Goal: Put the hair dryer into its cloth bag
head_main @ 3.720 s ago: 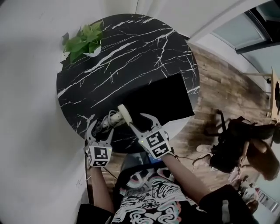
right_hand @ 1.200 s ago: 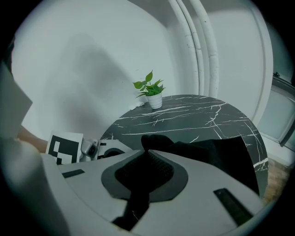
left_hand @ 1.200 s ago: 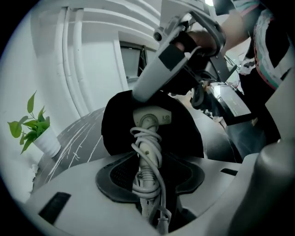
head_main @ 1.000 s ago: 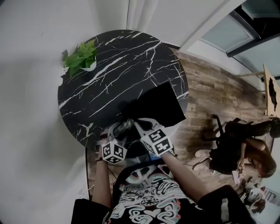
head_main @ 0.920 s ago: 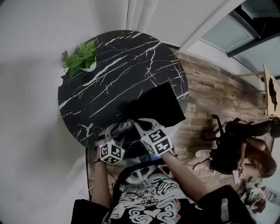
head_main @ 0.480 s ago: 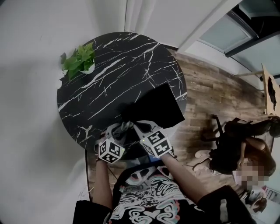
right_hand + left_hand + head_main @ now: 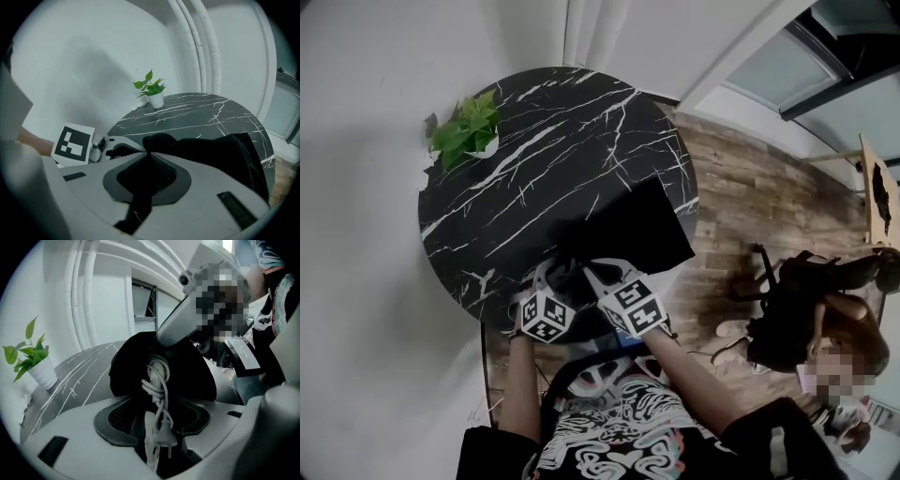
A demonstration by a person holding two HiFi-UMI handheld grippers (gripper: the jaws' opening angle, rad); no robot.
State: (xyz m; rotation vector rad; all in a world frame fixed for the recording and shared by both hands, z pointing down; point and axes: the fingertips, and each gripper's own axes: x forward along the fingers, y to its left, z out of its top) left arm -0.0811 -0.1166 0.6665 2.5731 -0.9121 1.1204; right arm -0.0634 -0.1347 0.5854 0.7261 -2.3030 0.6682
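The black cloth bag [image 7: 642, 230] lies on the near right of the round marble table [image 7: 534, 141]. My right gripper [image 7: 598, 274] is shut on the rim of the bag's mouth, with black fabric [image 7: 149, 161] pinched between its jaws. The hair dryer's body is hidden inside the bag. Only its white coiled cord and plug [image 7: 157, 427] show, hanging out of the bag's mouth [image 7: 187, 376]. My left gripper [image 7: 555, 279] is at the mouth with its jaws opening. The cord hangs loose in the gap between them.
A small potted plant [image 7: 467, 131] stands at the table's far left edge. The table's near edge is right under both grippers. A person sits on the wooden floor to the right [image 7: 806, 309]. White wall and pipes lie behind the table.
The white dryer that showed above the table earlier is now inside the bag. Over the last second my left gripper has shifted slightly right toward the bag's mouth. The right gripper has stayed put.
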